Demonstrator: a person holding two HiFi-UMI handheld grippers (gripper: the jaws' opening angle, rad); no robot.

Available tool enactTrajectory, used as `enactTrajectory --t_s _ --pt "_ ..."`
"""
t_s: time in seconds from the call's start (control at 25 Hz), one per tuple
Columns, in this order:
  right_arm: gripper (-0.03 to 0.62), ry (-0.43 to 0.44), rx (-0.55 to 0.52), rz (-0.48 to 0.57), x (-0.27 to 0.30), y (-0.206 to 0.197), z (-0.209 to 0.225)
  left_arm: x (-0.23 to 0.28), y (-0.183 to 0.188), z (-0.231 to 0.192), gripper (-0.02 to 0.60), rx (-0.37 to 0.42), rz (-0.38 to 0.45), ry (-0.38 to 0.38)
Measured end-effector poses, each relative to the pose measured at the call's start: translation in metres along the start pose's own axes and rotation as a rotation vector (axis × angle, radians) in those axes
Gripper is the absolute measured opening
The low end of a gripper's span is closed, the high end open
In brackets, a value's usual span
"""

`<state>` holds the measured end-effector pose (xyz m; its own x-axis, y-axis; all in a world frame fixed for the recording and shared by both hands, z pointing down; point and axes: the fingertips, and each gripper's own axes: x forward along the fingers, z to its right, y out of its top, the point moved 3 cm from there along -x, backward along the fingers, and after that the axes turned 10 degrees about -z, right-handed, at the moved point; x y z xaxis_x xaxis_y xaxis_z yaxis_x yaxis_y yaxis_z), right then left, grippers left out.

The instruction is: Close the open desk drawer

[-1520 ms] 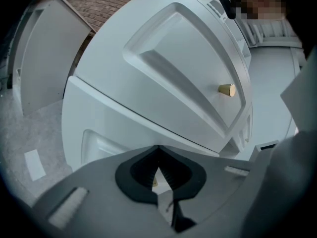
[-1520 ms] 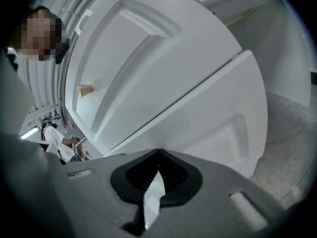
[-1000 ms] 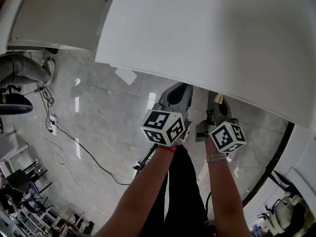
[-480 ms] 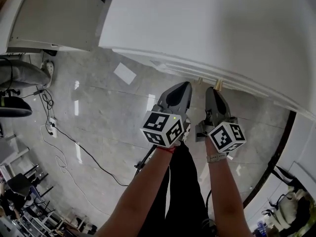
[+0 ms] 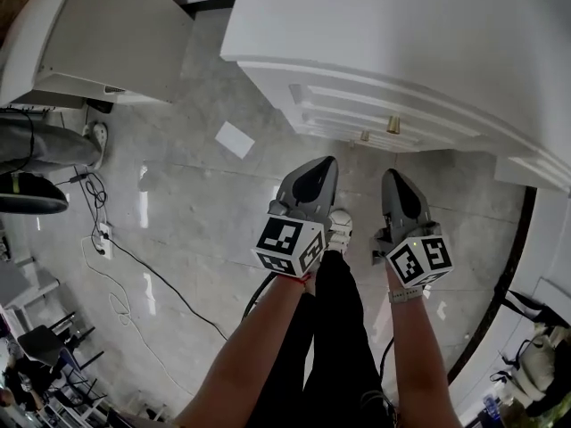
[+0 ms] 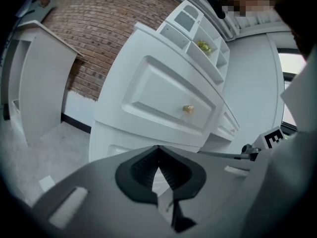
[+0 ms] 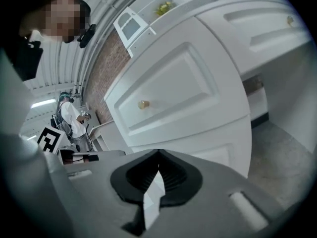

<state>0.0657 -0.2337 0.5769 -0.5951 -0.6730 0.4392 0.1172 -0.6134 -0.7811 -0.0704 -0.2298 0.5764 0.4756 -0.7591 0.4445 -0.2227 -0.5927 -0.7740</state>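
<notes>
White panelled drawer (image 6: 158,95), brass knob (image 6: 188,109); L gripper (image 6: 158,148), R gripper (image 7: 158,152) tips together.

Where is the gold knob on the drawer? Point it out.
In the left gripper view, the gold knob sits on the white drawer front, above and to the right of the left gripper, whose tips are shut and apart from it.

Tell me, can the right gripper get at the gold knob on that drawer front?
Probably yes. The right gripper points at the drawer front, apart from it, with nothing between it and the gold knob. Its jaws are together, so grasping would need them opened.
</notes>
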Motion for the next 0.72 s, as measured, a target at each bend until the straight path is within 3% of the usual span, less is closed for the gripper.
enactTrajectory --t_s 0.24,0.48,0.72 --pt "0.000 -0.022 -0.035 0.061 -0.054 0.018 -0.033 -0.050 0.017 0.025 0.003 0.045 0.026 -0.022" --pt "0.000 0.008 -0.151 0.042 -0.100 0.029 -0.079 -0.103 0.049 0.060 0.003 0.125 0.067 -0.079" --pt "0.000 0.012 -0.226 0.082 -0.129 0.052 -0.125 -0.158 0.083 0.063 0.003 0.152 0.120 -0.062"
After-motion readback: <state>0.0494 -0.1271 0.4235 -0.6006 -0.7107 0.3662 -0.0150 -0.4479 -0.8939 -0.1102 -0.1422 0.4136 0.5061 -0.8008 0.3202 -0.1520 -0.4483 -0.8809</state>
